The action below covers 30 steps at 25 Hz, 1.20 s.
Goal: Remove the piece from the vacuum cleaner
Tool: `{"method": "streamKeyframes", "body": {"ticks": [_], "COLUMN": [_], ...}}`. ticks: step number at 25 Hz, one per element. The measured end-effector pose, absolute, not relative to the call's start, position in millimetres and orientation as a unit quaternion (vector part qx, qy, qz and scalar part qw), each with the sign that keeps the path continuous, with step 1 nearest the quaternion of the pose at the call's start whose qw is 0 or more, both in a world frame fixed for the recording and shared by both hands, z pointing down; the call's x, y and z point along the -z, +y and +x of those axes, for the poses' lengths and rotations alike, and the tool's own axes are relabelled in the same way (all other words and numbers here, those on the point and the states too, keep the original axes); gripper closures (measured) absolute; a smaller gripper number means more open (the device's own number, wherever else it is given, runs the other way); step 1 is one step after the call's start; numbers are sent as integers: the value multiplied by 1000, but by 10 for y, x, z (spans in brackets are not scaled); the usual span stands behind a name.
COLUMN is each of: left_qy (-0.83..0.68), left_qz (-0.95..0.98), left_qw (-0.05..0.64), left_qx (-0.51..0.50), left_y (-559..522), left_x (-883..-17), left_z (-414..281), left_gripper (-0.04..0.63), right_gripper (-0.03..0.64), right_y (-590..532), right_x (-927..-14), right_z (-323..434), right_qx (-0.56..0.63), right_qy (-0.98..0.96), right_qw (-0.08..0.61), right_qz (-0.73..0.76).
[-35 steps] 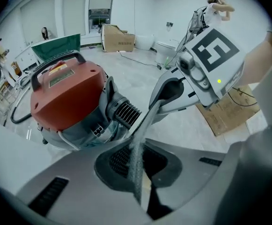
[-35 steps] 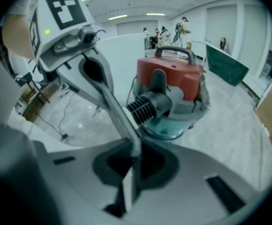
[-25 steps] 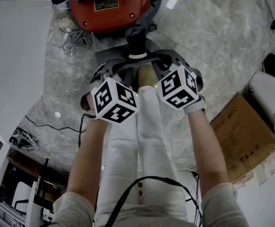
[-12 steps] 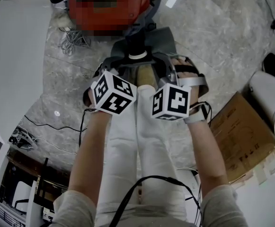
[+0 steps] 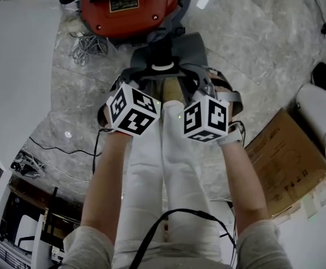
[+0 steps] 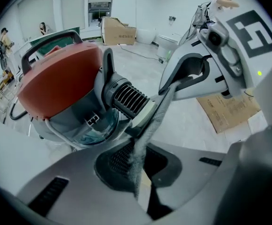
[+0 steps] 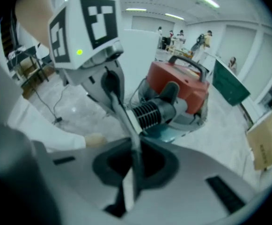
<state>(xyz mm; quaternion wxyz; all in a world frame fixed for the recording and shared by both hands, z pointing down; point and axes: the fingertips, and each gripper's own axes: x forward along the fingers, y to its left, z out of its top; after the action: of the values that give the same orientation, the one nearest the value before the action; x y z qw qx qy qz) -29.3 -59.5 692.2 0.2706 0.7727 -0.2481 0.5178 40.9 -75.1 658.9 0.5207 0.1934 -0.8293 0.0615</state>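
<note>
2 grippers, both closed tight on the same thing: the left gripper (image 6: 136, 172) has its jaws pressed onto the thin edge of the gray piece (image 6: 160, 110), and the right gripper (image 7: 131, 172) pinches the opposite edge the same way. in each gripper view the piece shows edge-on as a narrow gray strip running from that gripper's jaws across to the other's. its long axis therefore lies crosswise, left to right in front of the person. the 2 hands sit at its 2 ends, about level with each other, neither clearly nearer.

just ahead of the jaws, from about the middle of the piece, a black ribbed tube (image 5: 161, 52) with a white ring (image 5: 164, 66) runs straight away from the person. it ends in the red vacuum cleaner (image 5: 129, 4), which sits on the marble floor (image 5: 252, 43) at the top of the head view. the piece appears seated on that tube, so i judge it not yet removed.

the tube's axis stands at a right angle to the piece and points away from both grippers. the coming pull should probably go straight back toward the person along that axis, both hands together. an uneven pull would likely cock the piece on the tube and jam it.
</note>
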Motion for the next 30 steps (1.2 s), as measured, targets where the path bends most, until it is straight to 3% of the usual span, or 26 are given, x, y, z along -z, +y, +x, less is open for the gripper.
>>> {"method": "streamKeyframes", "body": {"ticks": [6, 16, 30], "left_qy": [-255, -243, -246], "left_qz": [772, 774, 779], "left_qw": [271, 248, 292], "left_qx": [-516, -530, -497], "left_y": [-585, -613, -398], "left_x": [-6870, -6763, -6793], "left_z": [-297, -270, -362], "left_gripper": [560, 560, 560], "right_gripper": [589, 589, 591], "right_y": [-777, -817, -551], "right_x": [-6667, -6826, -6674], "right_z": [424, 432, 365], "right_qx": [-196, -315, -173], "right_qy": [-835, -824, -841], "right_qw": [457, 391, 466], "right_qz": [236, 263, 212]}}
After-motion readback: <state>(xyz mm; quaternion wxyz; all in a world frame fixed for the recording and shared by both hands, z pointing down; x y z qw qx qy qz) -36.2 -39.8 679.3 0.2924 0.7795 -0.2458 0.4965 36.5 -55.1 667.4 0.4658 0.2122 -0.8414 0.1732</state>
